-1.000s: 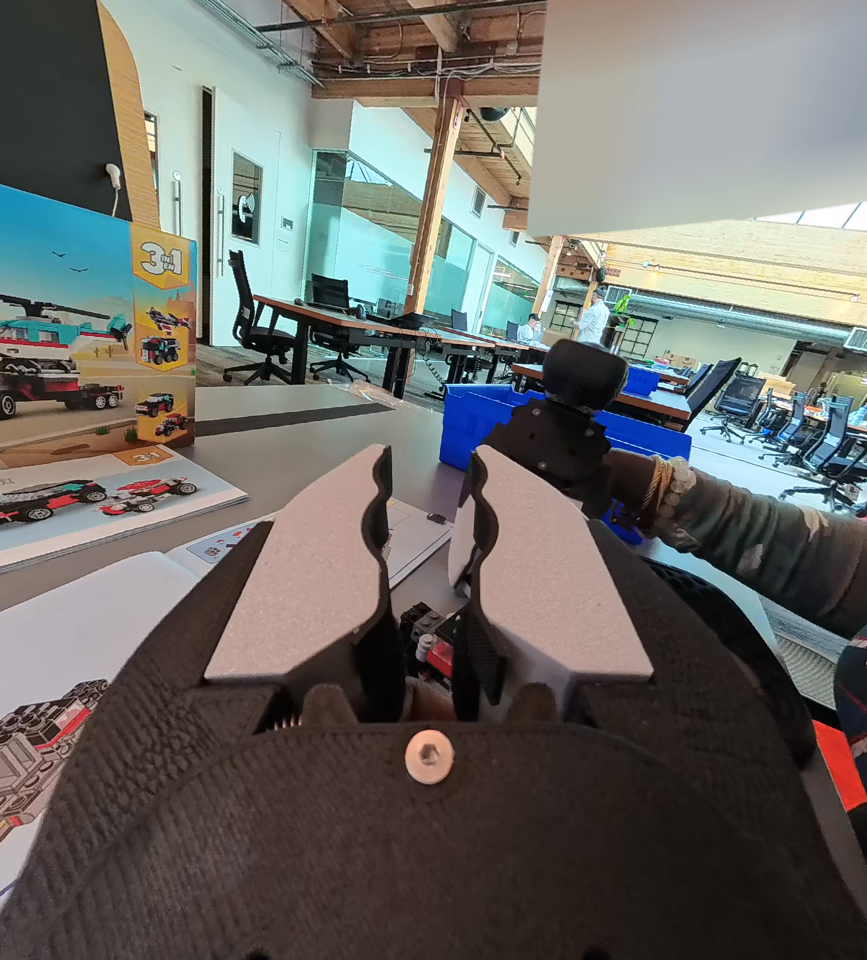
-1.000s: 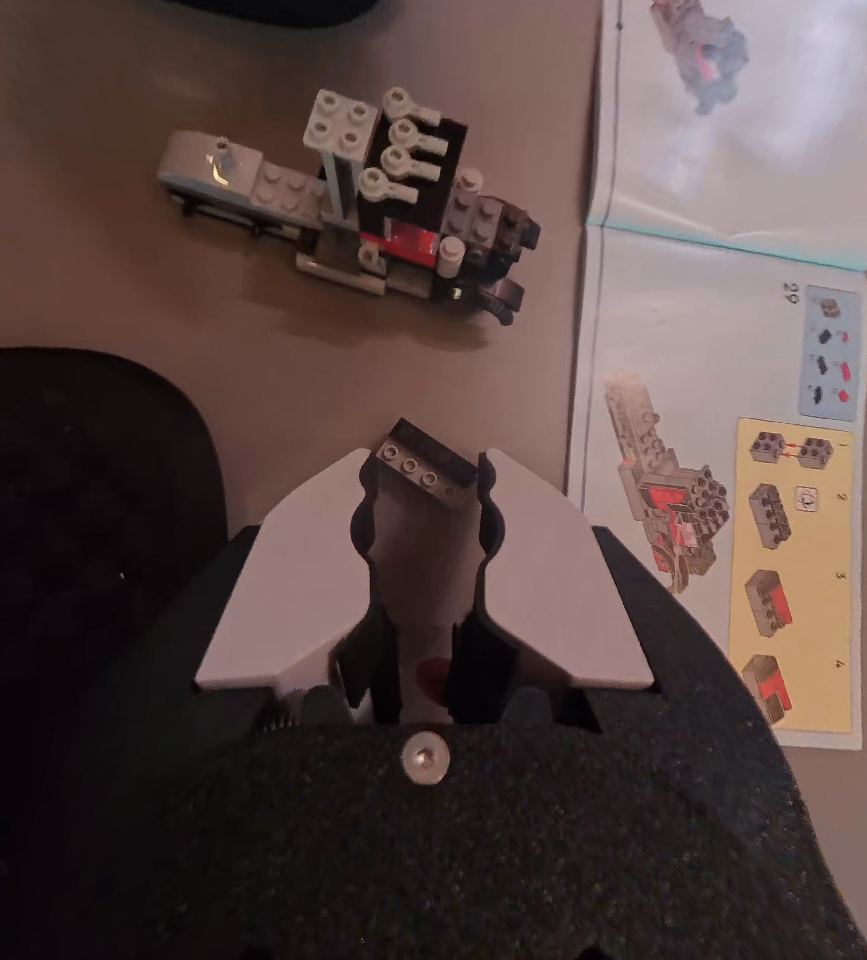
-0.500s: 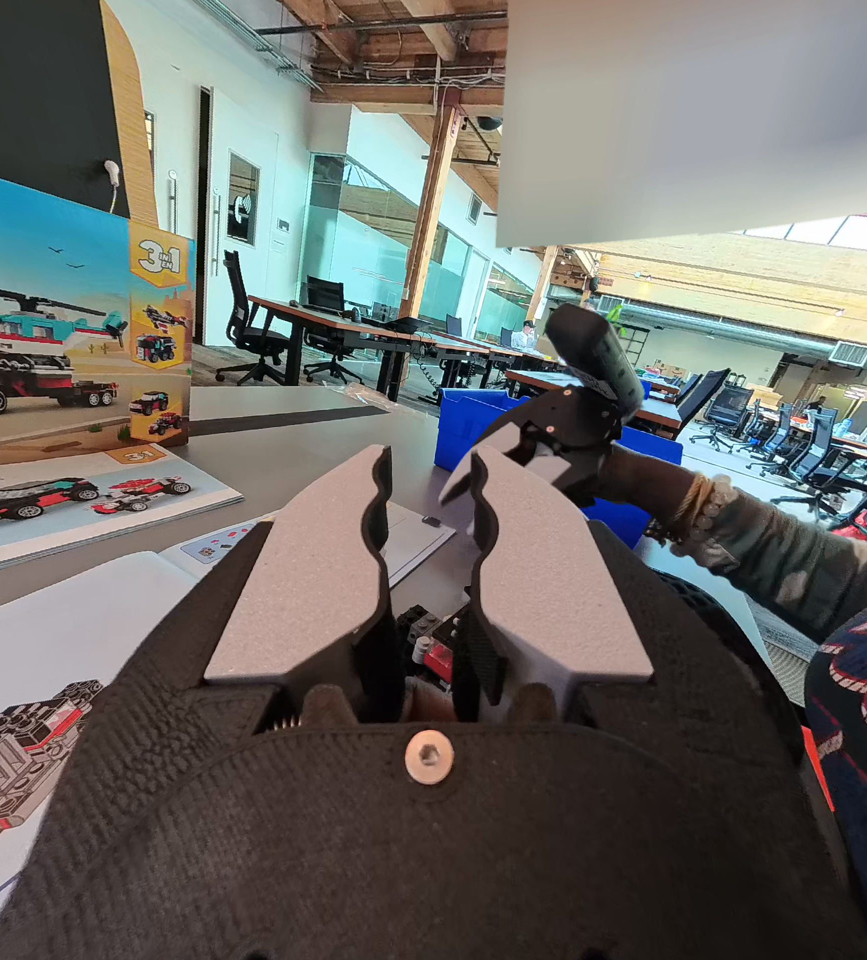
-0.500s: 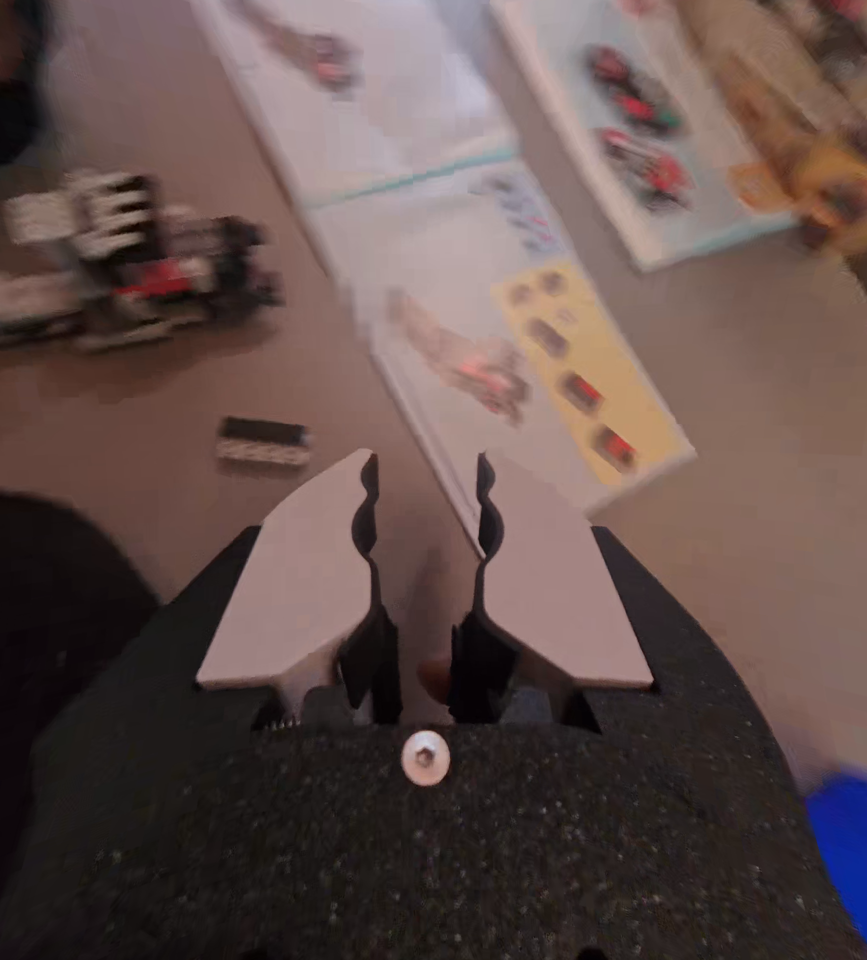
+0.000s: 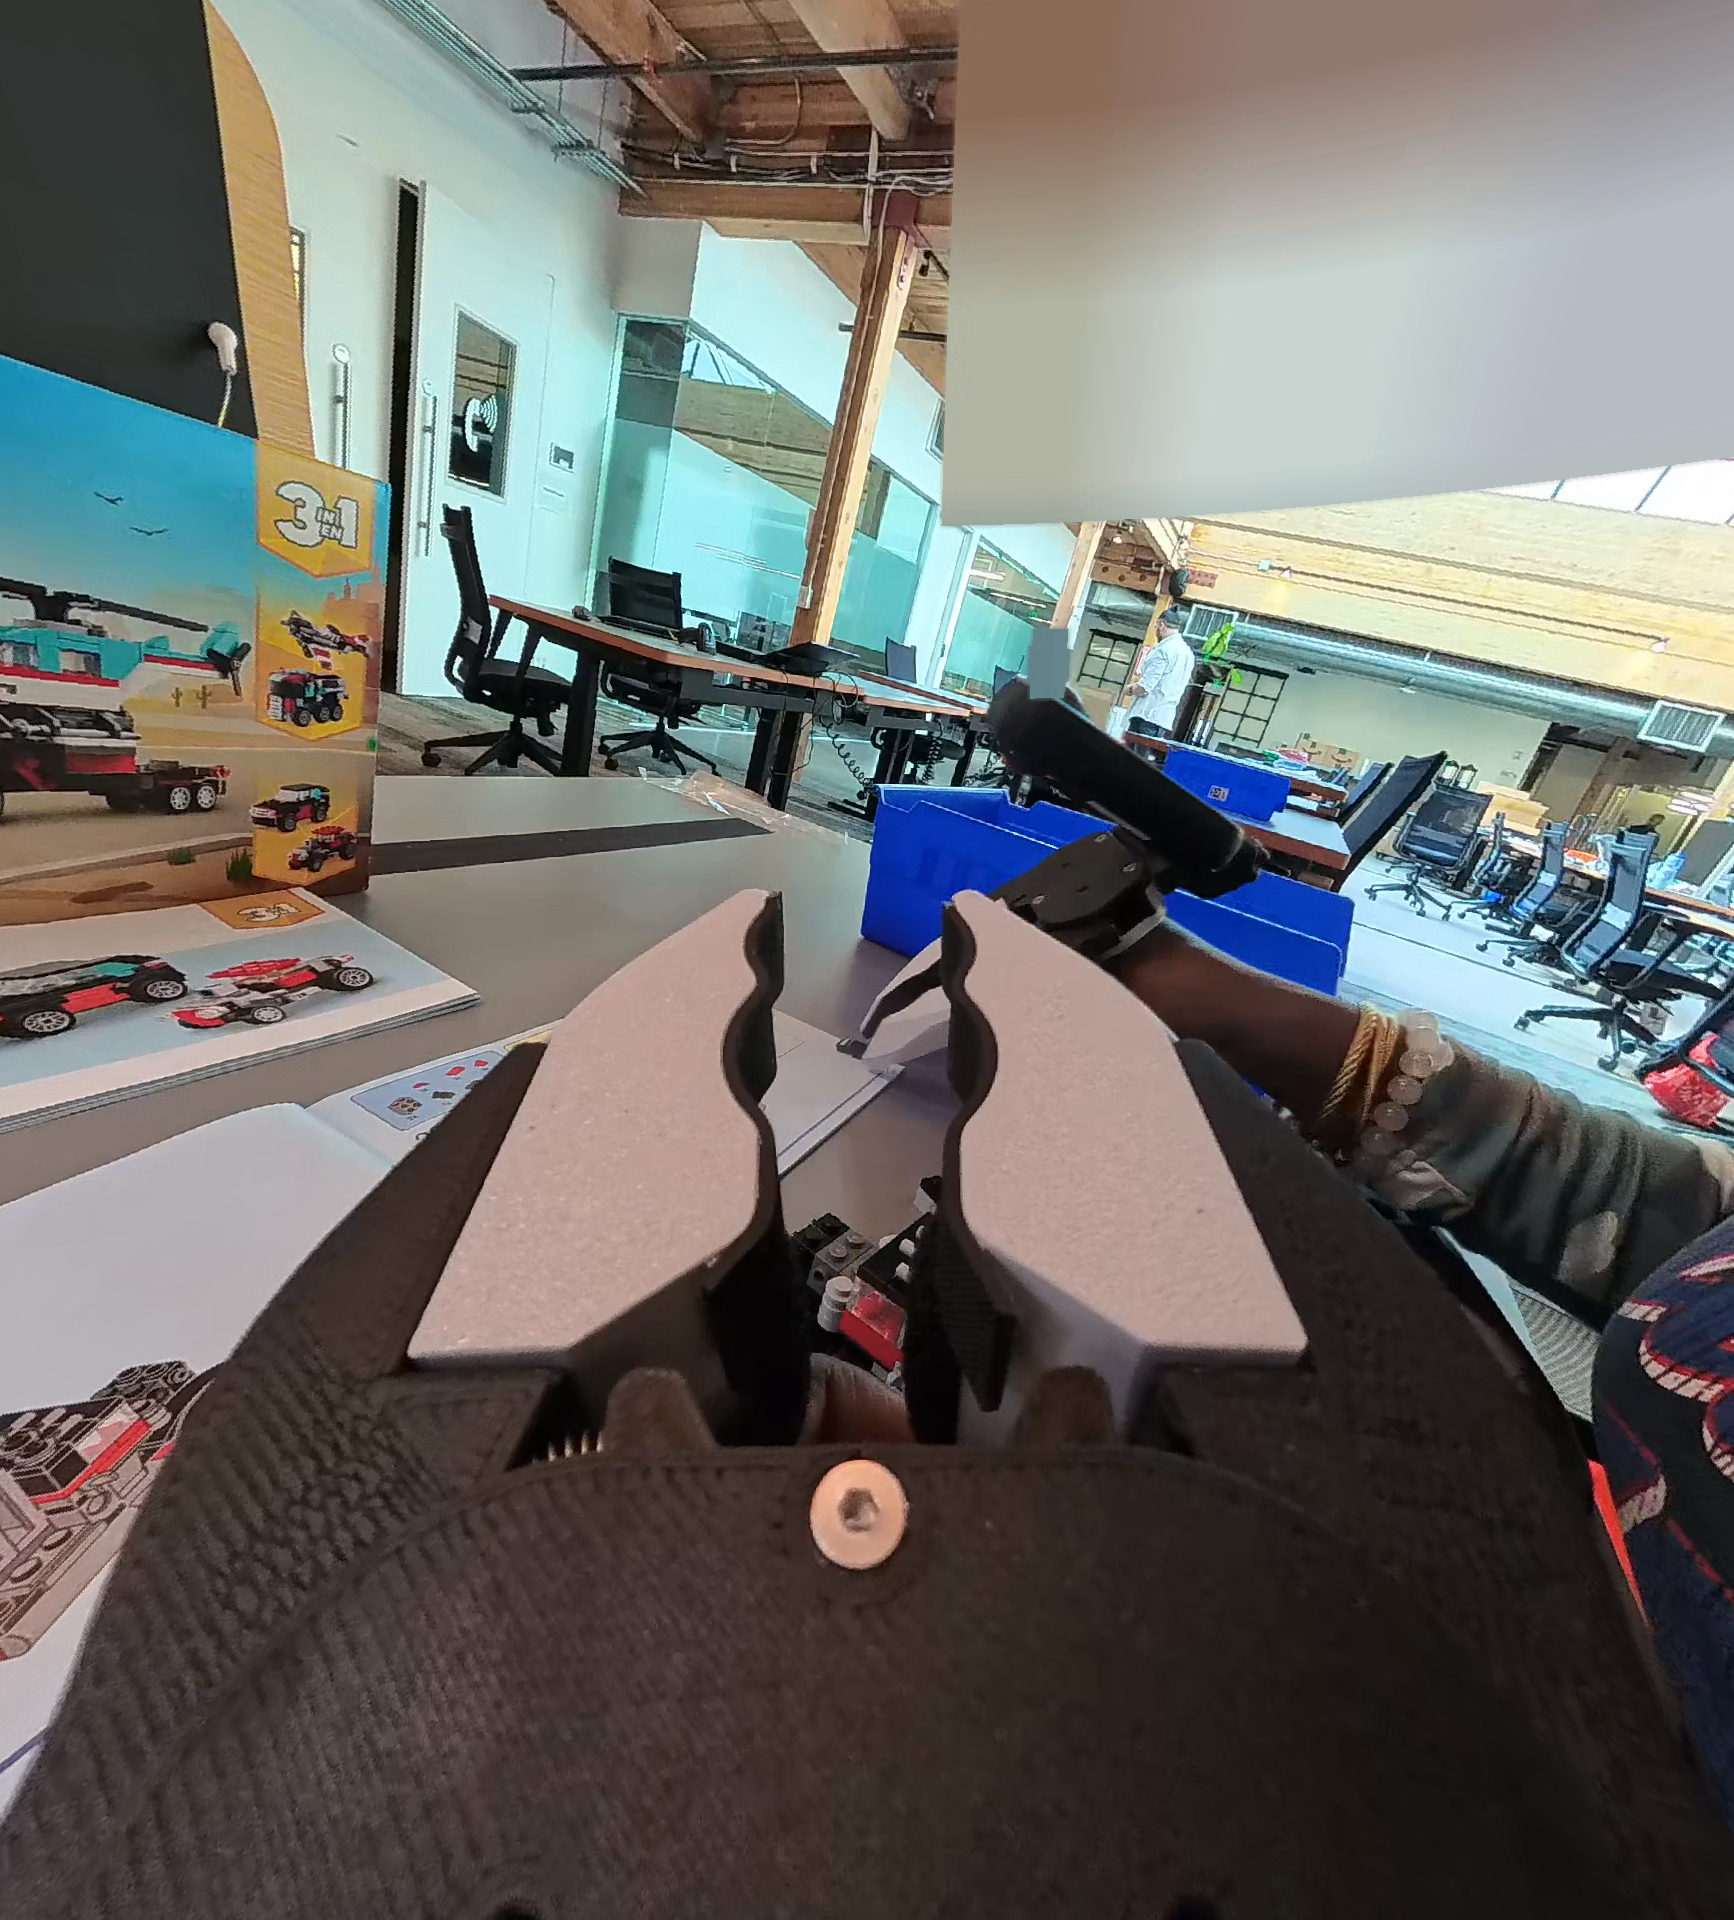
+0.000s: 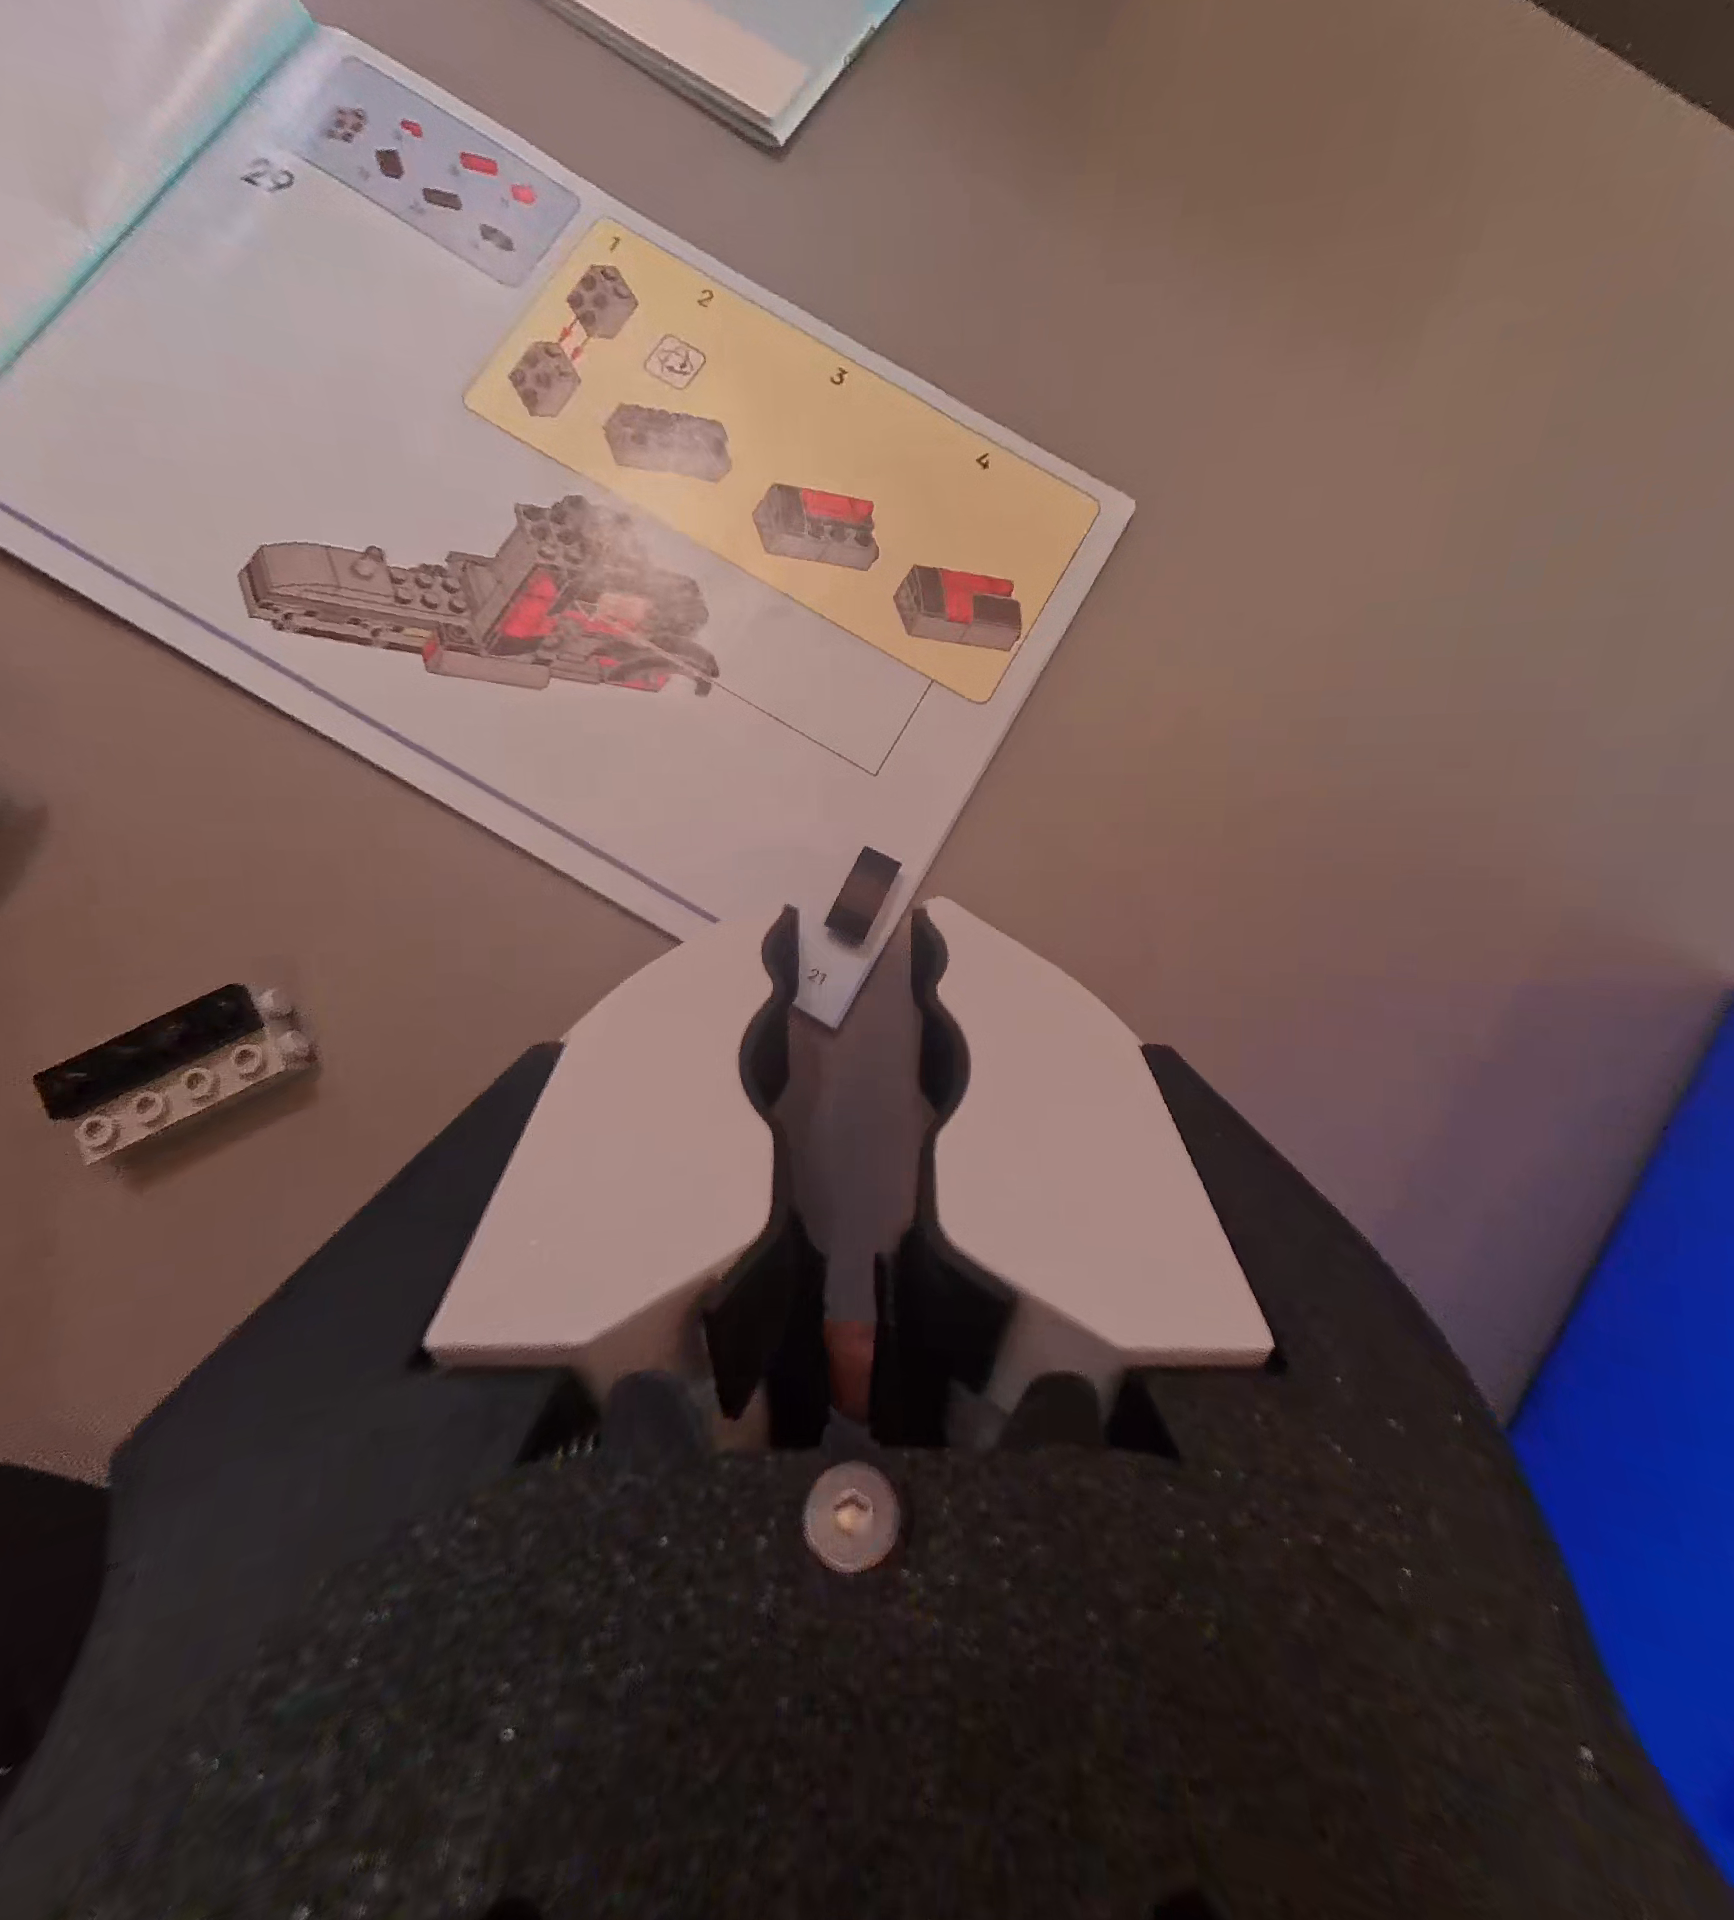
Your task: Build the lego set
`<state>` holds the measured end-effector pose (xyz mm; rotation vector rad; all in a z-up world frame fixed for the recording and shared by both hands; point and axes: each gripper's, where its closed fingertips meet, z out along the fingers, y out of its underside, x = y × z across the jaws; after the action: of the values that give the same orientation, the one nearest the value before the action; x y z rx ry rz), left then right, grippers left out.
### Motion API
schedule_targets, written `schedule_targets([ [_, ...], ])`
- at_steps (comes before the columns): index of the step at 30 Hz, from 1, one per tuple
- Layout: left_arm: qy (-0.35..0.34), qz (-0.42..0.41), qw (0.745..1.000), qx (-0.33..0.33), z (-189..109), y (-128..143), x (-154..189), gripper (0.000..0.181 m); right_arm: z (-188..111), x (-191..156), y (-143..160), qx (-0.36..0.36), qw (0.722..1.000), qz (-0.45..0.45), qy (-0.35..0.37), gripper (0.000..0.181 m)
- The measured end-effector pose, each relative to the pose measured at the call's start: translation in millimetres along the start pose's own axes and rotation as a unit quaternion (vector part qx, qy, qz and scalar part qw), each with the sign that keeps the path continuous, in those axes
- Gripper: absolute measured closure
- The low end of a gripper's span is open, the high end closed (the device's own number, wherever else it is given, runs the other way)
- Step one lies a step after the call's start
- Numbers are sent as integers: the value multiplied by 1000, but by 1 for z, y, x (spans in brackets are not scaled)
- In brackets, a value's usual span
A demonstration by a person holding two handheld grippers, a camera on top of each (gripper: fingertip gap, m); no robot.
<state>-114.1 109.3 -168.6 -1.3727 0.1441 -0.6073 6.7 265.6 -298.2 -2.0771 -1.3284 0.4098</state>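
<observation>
My left gripper (image 5: pixel 858 914) is open and empty, held low over the table. The partly built black, grey and red lego model (image 5: pixel 858 1283) shows below, between the bases of its fingers. My right gripper (image 6: pixel 847 925) is open and empty, and points down at a small black piece (image 6: pixel 863 883) on the near corner of the open instruction manual (image 6: pixel 530 468). A black-and-grey brick assembly (image 6: pixel 177 1070) lies on the table to its left. The right gripper also shows in the left wrist view (image 5: pixel 904 1023), ahead of my left fingers.
A blue bin (image 5: pixel 946 862) stands behind the right gripper and shows at the right edge of the right wrist view (image 6: pixel 1694 1247). The lego box (image 5: pixel 115 675) stands at the far left, with a closed booklet (image 5: pixel 167 997) in front of it. A person's sleeved arm (image 5: pixel 1465 1132) reaches in from the right. The gap from one gripper's tips to the other's is roughly 25 centimetres.
My right gripper let go of the black-and-grey brick assembly, which now lies on the table, and swung right to the manual's corner. My left gripper has hardly moved.
</observation>
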Motion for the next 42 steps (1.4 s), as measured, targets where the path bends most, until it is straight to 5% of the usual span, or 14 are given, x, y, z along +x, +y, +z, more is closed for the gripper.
schedule_targets([
  [20, 1, -3, 1000, -5, 1, 1, -1, 152, -4, -1, -1, 29, 999, -21, -39, 173],
  [42, 1, -2, 1000, -7, 1, 2, 0, 152, -36, -84, -11, 160, 961, -183, -130, 173],
])
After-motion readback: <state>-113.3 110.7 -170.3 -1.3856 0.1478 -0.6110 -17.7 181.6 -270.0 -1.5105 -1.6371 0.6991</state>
